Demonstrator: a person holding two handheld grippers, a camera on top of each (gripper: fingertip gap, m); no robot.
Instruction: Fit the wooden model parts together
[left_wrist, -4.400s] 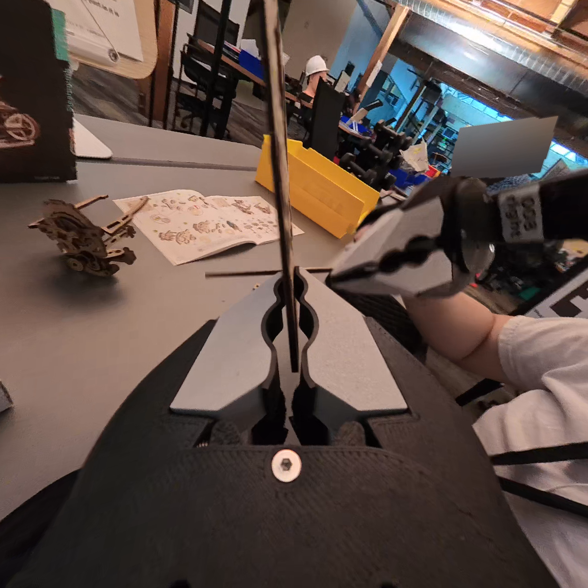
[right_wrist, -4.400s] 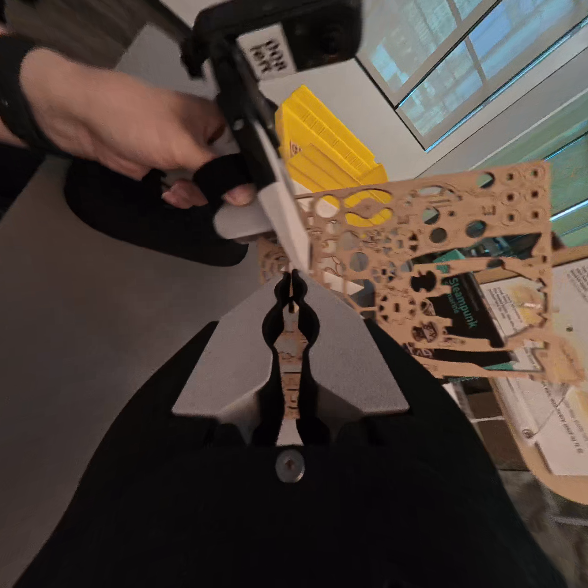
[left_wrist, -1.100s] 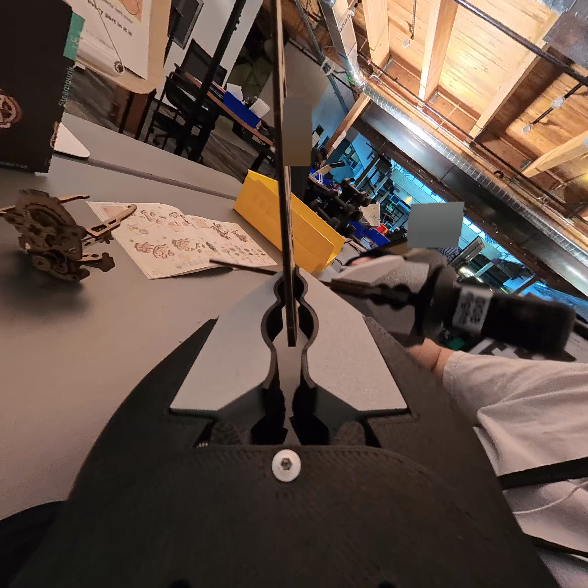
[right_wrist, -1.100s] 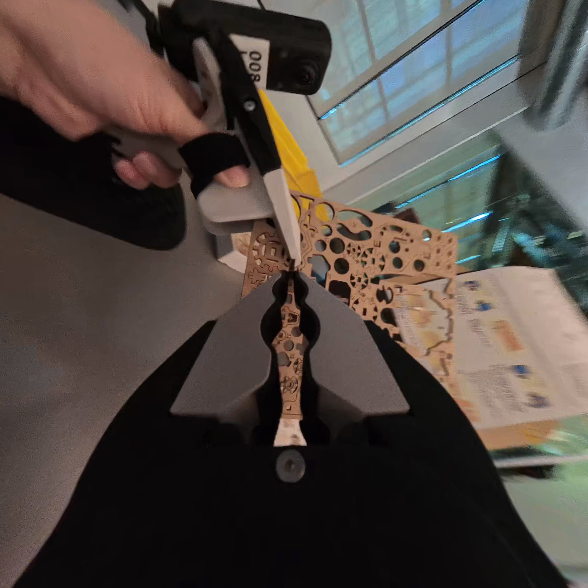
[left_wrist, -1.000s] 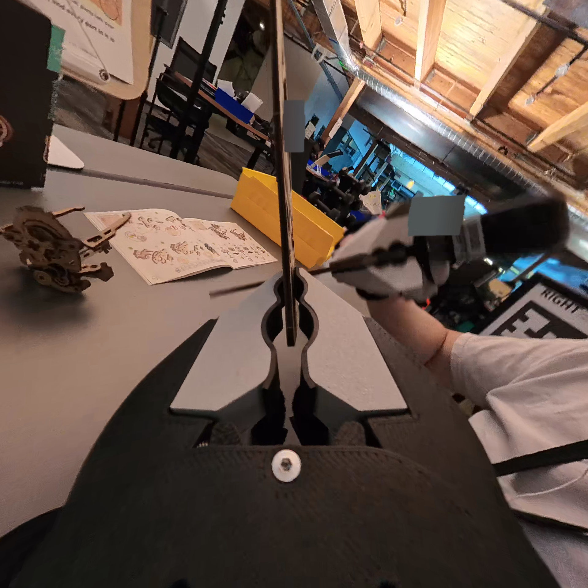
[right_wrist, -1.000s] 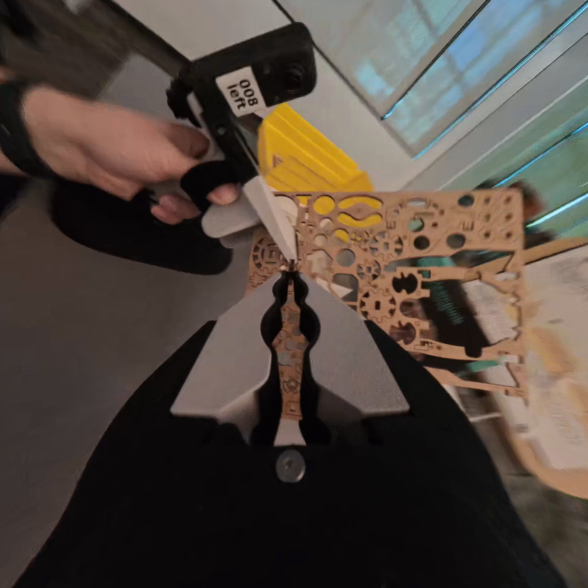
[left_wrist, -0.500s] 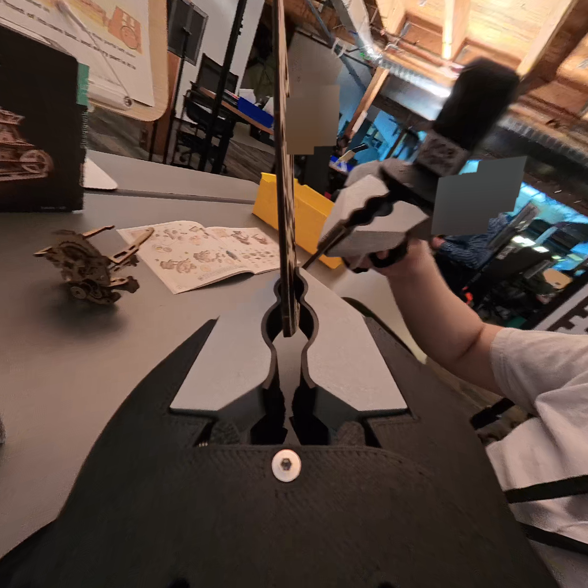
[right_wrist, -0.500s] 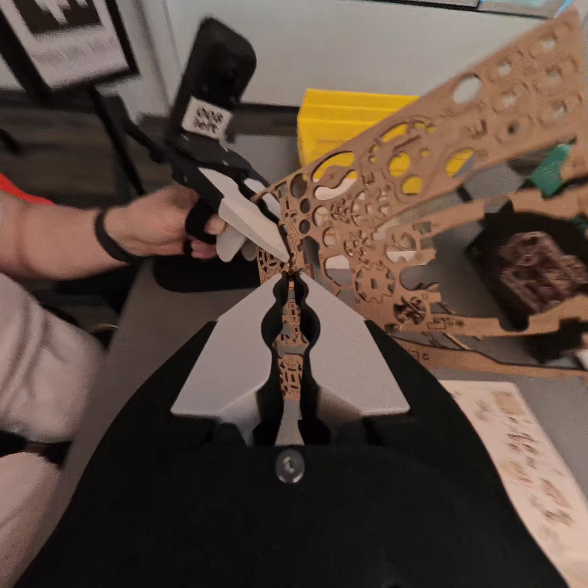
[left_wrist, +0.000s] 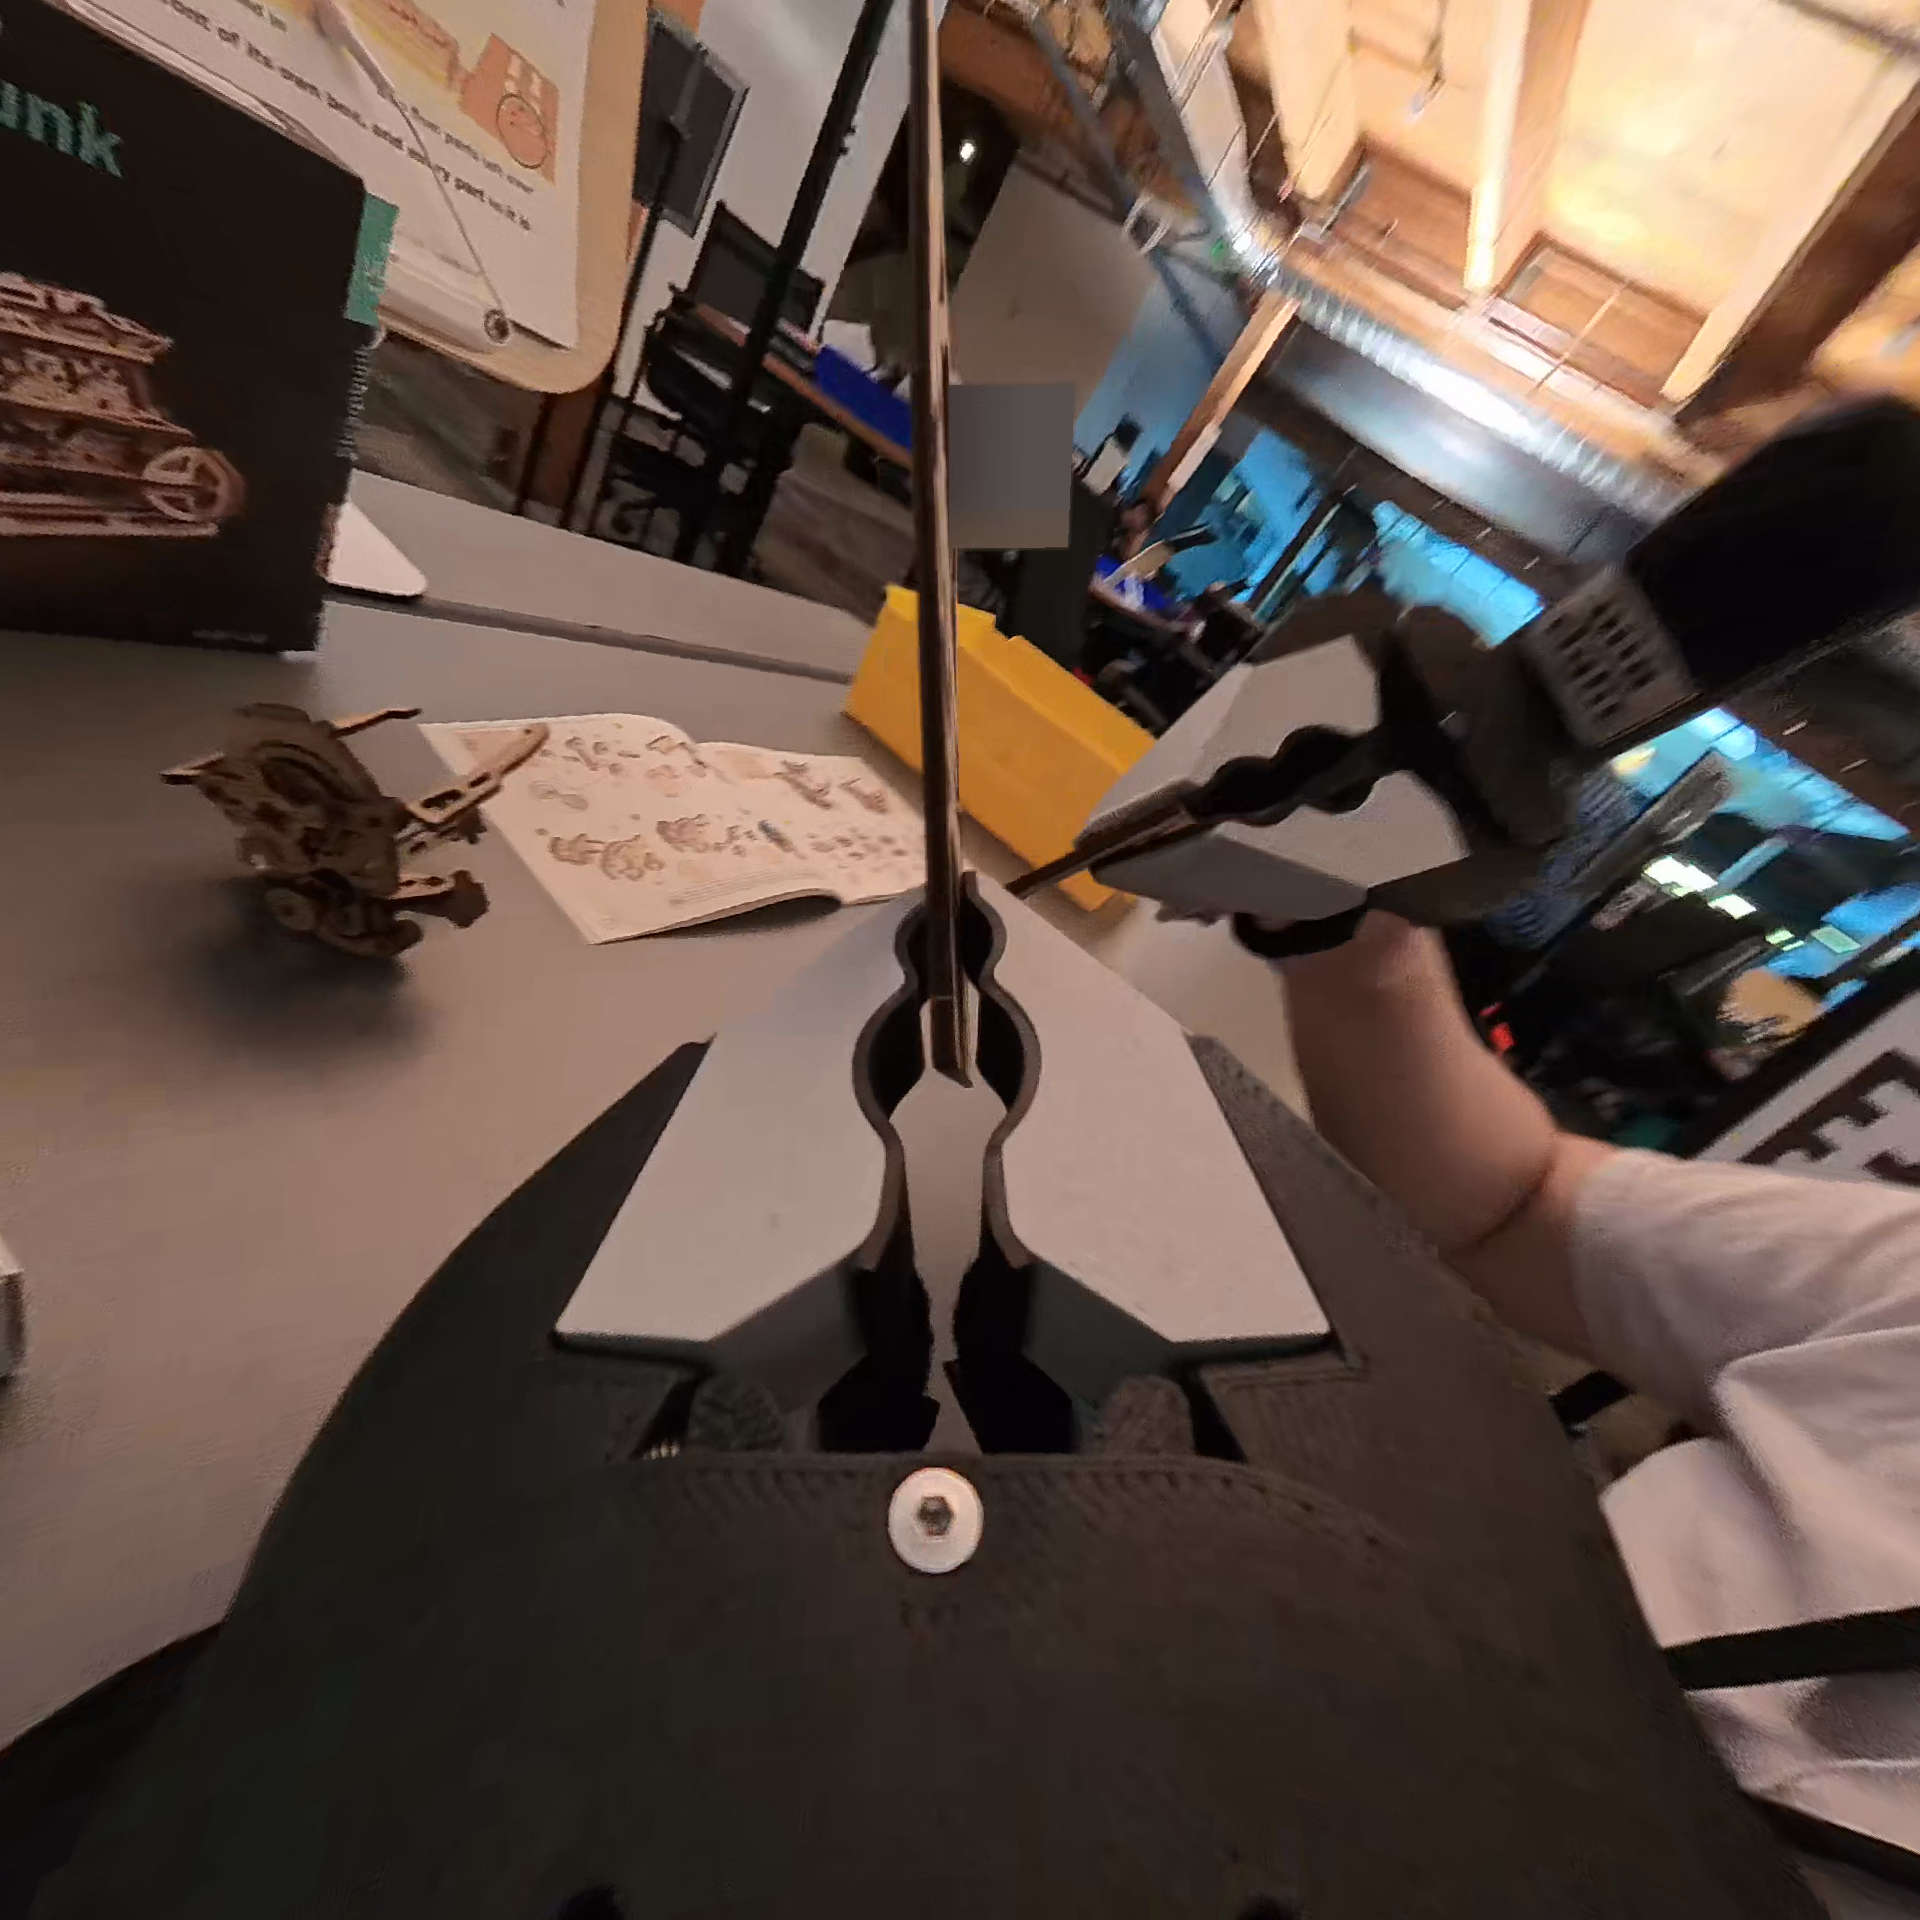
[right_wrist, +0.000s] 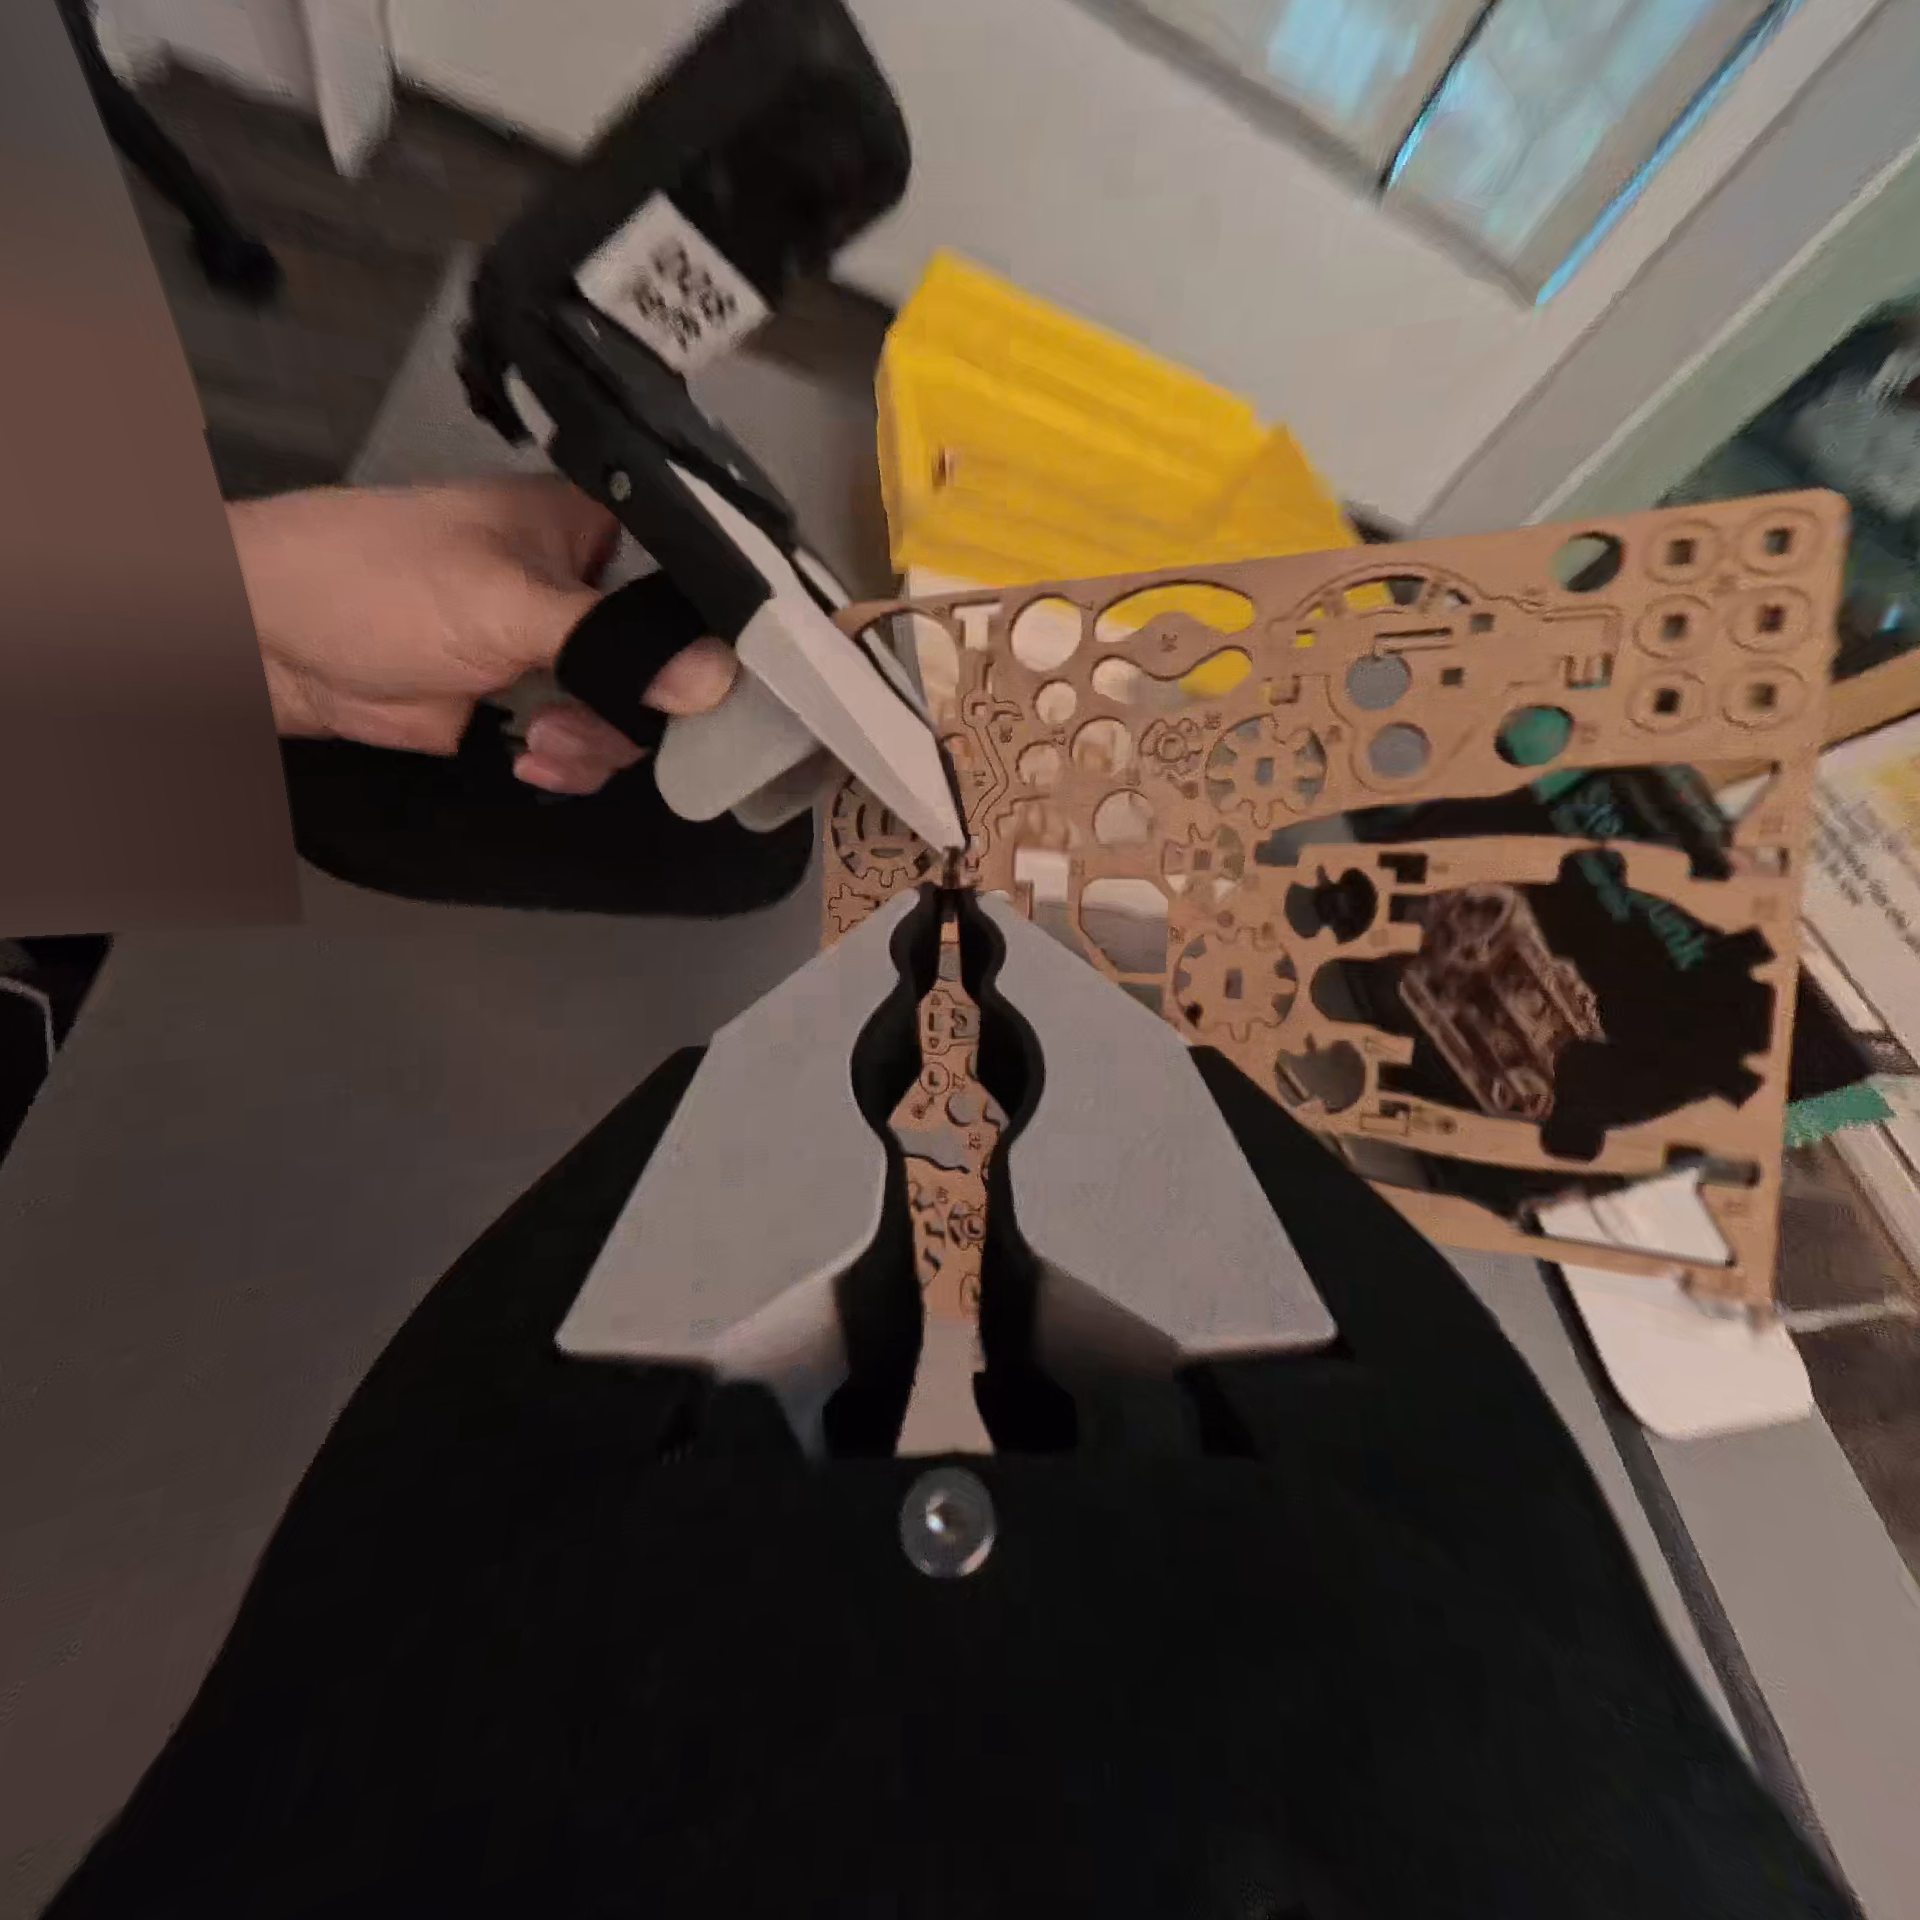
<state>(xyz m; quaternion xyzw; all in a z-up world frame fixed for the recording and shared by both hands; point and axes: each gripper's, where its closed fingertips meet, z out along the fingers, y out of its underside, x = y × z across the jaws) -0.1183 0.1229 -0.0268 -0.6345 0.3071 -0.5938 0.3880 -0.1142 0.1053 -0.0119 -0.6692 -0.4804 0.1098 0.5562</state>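
My left gripper (left_wrist: 943, 904) is shut on a laser-cut wooden sheet (left_wrist: 931, 520), which shows edge-on and stands nearly upright. In the right wrist view the sheet (right_wrist: 1662, 800) shows flat, full of gear shapes and cut-out holes, with the left gripper (right_wrist: 951, 831) pinching its lower left corner. My right gripper (right_wrist: 948, 904) is shut on a thin wooden piece (right_wrist: 948, 1143) that shows in the gap between its fingers. Its tips meet the sheet right at the left gripper's tips. In the left wrist view the right gripper (left_wrist: 1091, 847) comes in from the right with the thin piece (left_wrist: 1049, 873) sticking out.
A partly built wooden model (left_wrist: 312, 831) and an open instruction booklet (left_wrist: 707, 821) lie on the grey table (left_wrist: 208, 1143). A yellow bin (left_wrist: 997, 727) stands behind, and a black box (left_wrist: 156, 364) at the far left. A person's arm (left_wrist: 1455, 1122) reaches in from the right. Only a small space, under 4 cm, lies between the two pairs of fingers. From either gripper's tips it is about 20 cm to the partly built wooden model (left_wrist: 312, 831).
The right gripper has dropped from above the yellow bin and turned more level, its tips staying at the sheet. The sheet has swung back to near level in the right wrist view. Both grippers stay shut.
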